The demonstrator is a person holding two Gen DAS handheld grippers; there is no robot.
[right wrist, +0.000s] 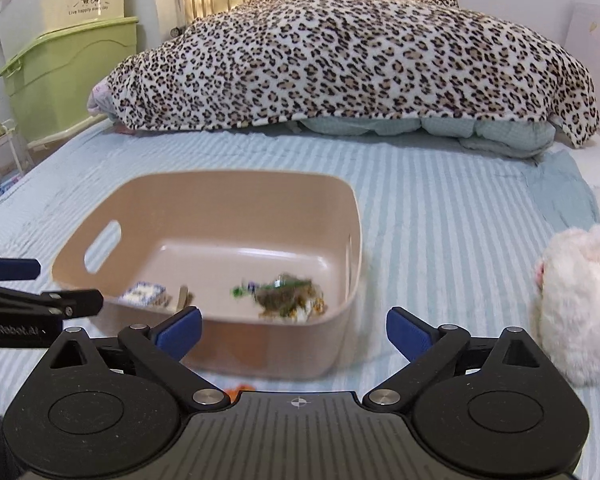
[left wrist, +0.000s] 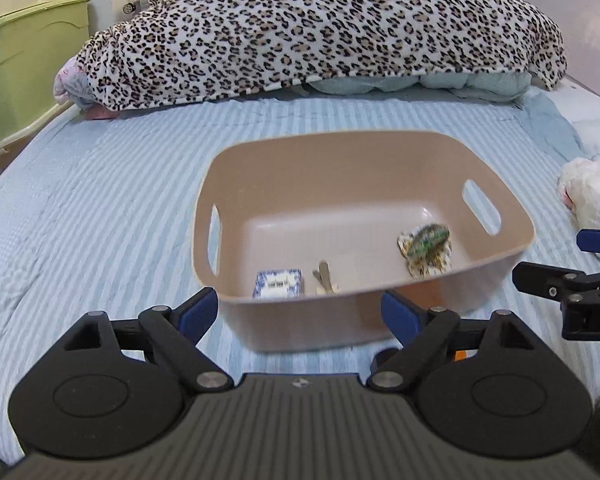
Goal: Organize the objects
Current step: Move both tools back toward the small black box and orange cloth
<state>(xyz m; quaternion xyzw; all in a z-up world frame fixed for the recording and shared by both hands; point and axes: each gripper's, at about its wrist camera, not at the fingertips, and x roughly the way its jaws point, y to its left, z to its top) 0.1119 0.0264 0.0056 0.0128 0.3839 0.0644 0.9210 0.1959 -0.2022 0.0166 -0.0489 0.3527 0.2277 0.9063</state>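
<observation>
Left gripper (left wrist: 298, 312): jaws spread wide, nothing between pads. Right gripper (right wrist: 294, 332): jaws spread wide, empty. Beige handled bin (left wrist: 364, 312) on striped bedsheet (left wrist: 100, 216), just ahead of both grippers. Inside bin: blue-white small box (left wrist: 277, 283), wooden clip-like piece (left wrist: 324, 278), crumpled green-patterned wrapper (left wrist: 425, 249). White plush toy (right wrist: 576, 304) right of right gripper. Leopard blanket (right wrist: 340, 64) far beyond bin.

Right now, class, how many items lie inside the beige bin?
3: a blue-patterned box near-left, a small wooden piece beside it, a green crumpled wrapper right. The near wall may hide more.
</observation>
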